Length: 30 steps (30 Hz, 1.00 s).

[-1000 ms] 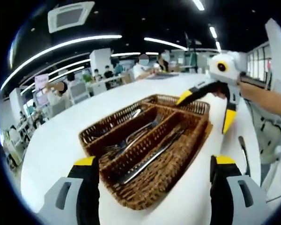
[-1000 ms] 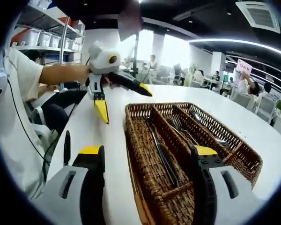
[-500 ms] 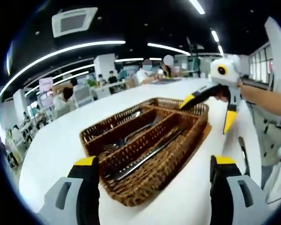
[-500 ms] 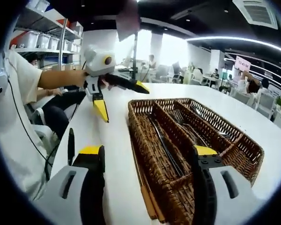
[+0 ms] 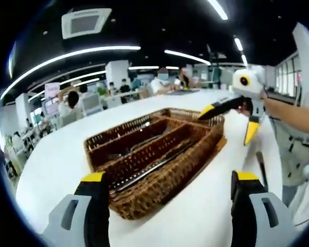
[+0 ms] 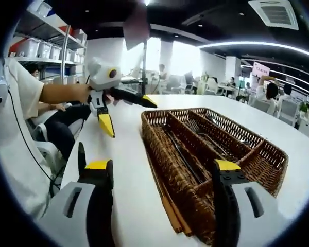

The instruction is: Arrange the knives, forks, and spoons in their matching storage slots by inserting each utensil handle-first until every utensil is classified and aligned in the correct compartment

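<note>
— Cutlery (image 5: 149,167): where is it lying?
— Inside the three-slot wicker tray (image 6: 195,198) on the white table (image 5: 62,154), dead ahead at twelve o'clock.
— And the claws?
— Left gripper (image 5: 167,198) and right gripper (image 6: 162,198) are both gaping, holding nothing. A black cable (image 6: 81,154) is sitting at nine o'clock.

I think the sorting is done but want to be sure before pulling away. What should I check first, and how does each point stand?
1. Left gripper open, holding nothing: ok.
2. Right gripper open, holding nothing: ok.
3. Utensils lie inside the wicker tray: ok.
4. Each compartment holds one kind: cannot tell, too low an angle.
5. No utensil on the white table around the tray: ok.
</note>
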Motion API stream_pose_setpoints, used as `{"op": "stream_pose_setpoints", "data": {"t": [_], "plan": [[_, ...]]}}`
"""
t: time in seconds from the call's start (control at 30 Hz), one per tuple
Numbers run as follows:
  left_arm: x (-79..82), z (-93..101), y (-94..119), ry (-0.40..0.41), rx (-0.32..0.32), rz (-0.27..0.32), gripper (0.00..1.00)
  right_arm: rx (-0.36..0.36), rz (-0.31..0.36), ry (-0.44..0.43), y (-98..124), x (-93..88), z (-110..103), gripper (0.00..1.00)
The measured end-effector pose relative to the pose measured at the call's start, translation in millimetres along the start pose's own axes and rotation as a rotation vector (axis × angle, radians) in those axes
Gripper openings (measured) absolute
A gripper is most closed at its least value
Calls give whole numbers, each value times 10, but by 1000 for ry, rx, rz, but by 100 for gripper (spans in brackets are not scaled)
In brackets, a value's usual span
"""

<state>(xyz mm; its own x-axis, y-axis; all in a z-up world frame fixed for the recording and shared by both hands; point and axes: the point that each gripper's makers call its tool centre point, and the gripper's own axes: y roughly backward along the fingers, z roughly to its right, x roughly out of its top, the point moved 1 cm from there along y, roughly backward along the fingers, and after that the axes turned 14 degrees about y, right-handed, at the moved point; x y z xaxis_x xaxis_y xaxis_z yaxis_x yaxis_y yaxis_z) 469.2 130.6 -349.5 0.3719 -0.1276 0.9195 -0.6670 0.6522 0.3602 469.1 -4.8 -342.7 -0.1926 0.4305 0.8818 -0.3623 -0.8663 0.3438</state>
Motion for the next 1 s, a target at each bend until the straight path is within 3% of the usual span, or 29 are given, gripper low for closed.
{"op": "stream_pose_setpoints", "data": {"t": [0.47, 1.0], "plan": [[-146, 134, 85, 21, -3, -7, 100, -22, 19, -27, 106, -16, -42, 81], [-117, 326, 217, -24, -12, 31, 100, -42, 49, -27, 250, 61, -225, 81]]}}
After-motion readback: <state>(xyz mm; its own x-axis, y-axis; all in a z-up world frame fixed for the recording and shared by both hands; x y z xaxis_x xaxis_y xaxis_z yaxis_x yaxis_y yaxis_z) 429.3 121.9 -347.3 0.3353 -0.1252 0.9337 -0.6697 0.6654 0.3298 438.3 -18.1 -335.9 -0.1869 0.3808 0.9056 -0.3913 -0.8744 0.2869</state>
